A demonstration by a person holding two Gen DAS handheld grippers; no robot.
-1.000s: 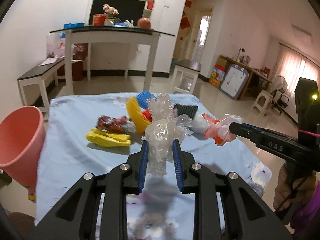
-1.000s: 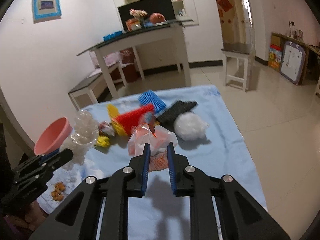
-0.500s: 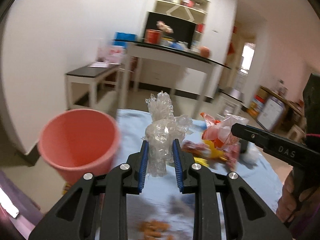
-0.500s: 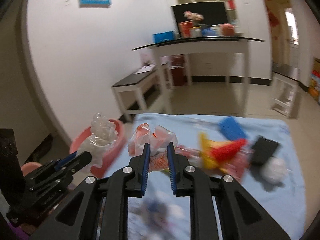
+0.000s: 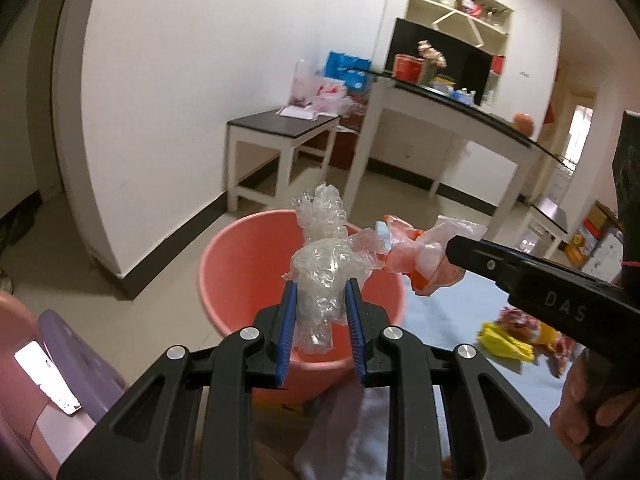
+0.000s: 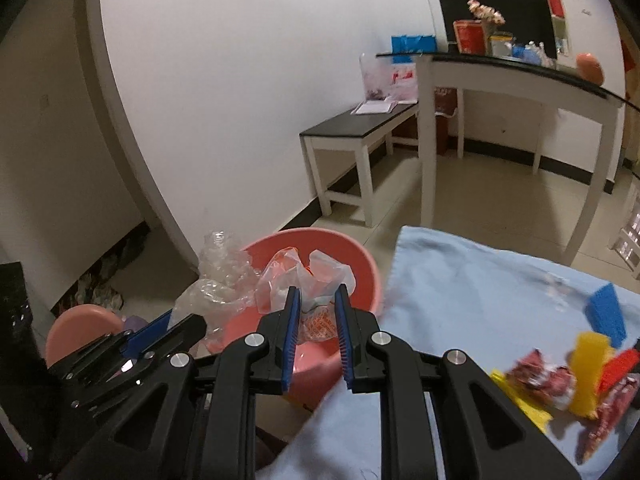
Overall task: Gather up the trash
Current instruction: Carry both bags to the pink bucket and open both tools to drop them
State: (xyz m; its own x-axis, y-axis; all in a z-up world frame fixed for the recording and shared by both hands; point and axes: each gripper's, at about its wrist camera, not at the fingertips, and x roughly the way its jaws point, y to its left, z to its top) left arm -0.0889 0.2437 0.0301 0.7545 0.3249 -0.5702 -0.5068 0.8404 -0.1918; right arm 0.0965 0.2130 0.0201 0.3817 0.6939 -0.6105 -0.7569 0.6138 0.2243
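Note:
My left gripper [image 5: 320, 292] is shut on a crumpled clear plastic wrap [image 5: 324, 264] and holds it over the pink bucket [image 5: 240, 264]. My right gripper [image 6: 316, 300] is shut on an orange-and-white plastic bag [image 6: 308, 280], also above the bucket [image 6: 360, 252], which stands on the floor beside the table's left edge. The bag shows in the left wrist view [image 5: 424, 252] to the right of the wrap. The wrap shows in the right wrist view [image 6: 220, 276] to the left of the bag.
The blue-clothed table [image 6: 460, 280] holds red wrappers [image 6: 540, 376], yellow pieces [image 6: 588, 364] and a blue block [image 6: 608, 312] at right. A pink stool [image 6: 80, 328] stands at left. A white bench [image 5: 280, 136] and a tall white table [image 5: 440, 116] stand by the wall.
Both grippers have swung left from over the table's trash pile to above the pink bucket, each still holding its piece.

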